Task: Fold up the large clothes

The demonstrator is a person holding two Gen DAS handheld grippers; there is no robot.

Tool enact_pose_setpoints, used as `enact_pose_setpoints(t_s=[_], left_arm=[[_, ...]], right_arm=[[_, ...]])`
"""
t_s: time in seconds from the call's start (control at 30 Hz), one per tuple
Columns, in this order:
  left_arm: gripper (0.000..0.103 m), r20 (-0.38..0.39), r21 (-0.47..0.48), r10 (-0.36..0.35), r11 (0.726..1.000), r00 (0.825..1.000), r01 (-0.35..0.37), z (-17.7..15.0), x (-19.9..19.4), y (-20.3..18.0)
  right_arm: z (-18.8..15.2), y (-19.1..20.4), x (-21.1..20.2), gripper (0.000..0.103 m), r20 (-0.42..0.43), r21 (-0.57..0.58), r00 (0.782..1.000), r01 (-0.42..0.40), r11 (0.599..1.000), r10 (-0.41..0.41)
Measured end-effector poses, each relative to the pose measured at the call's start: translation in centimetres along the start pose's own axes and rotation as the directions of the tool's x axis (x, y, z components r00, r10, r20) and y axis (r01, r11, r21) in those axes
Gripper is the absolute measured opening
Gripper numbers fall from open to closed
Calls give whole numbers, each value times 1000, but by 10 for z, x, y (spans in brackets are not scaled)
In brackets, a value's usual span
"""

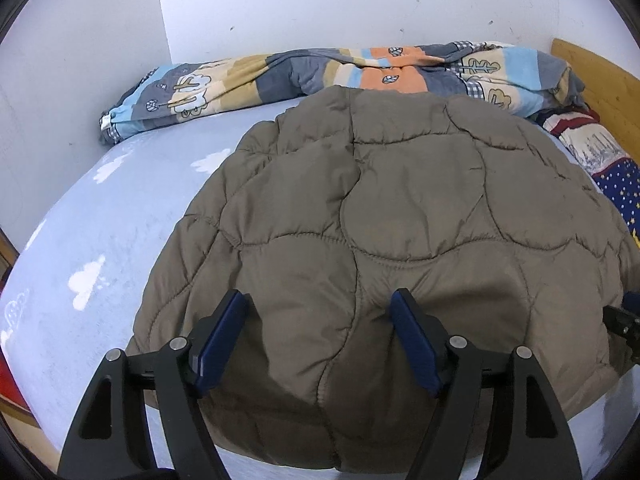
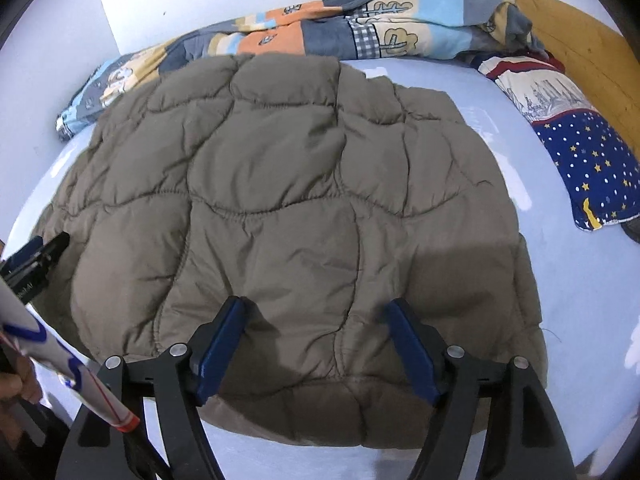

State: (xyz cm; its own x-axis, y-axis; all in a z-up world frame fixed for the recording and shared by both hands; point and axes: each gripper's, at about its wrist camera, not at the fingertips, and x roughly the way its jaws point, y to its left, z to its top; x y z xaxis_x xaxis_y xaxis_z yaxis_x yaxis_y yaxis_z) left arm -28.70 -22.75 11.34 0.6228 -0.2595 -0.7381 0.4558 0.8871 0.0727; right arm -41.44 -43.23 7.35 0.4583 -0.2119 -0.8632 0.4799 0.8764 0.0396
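A white wall (image 1: 320, 4) is seen behind a bed (image 1: 132, 208) covered in a pale blue sheet with white clouds. A wooden headboard (image 2: 580, 52) is seen at the right. Most of the sheet is covered by the brown quilted coat (image 1: 380, 216), laid flat with its near hem at the bed's front edge. A patchwork quilt (image 1: 280, 72) is bunched along the wall, touching the coat's far edge. A starred pillow (image 2: 588, 160) is set by the headboard, apart from the coat. The left gripper (image 1: 320, 340) and the right gripper (image 2: 316, 340) are both held spread over the near hem, nothing pinched.
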Motion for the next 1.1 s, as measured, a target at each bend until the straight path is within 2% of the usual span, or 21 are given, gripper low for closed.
enact_pose_setpoints(t_s=[0.2,0.37,0.5,0.63,0.8,0.93,1.0,1.1], left_arm=[[75,7,-25,0,1000,1000,0,-5,-13,6],[75,32,-80,30,996,999,-27,-10,-29,36],[75,-41,-126,56,990,998,-60,-19,-13,58],[78,-106,-143,37,988,994,-52,-25,5,63],[79,-123,-154,32,987,992,-51,-28,11,65],[79,-58,-164,46,985,997,-55,-29,-9,63],[79,-7,-167,29,985,1000,-29,-29,-25,57],[79,74,-135,4,991,997,6,-28,-49,41]], right_arm=[[-3,-1,-5,80,13,16,1000,-2,1000,2],[-11,-15,-33,80,72,84,997,17,996,-23],[-20,-41,-40,80,68,162,996,51,985,-62],[-21,-51,-25,80,16,192,998,50,980,-54],[-21,-43,-7,86,-8,173,996,88,981,-88],[-23,-42,-12,85,7,171,995,96,981,-99],[-23,-37,-25,84,48,167,992,107,980,-116],[-25,-20,-48,84,126,144,987,78,987,-96]])
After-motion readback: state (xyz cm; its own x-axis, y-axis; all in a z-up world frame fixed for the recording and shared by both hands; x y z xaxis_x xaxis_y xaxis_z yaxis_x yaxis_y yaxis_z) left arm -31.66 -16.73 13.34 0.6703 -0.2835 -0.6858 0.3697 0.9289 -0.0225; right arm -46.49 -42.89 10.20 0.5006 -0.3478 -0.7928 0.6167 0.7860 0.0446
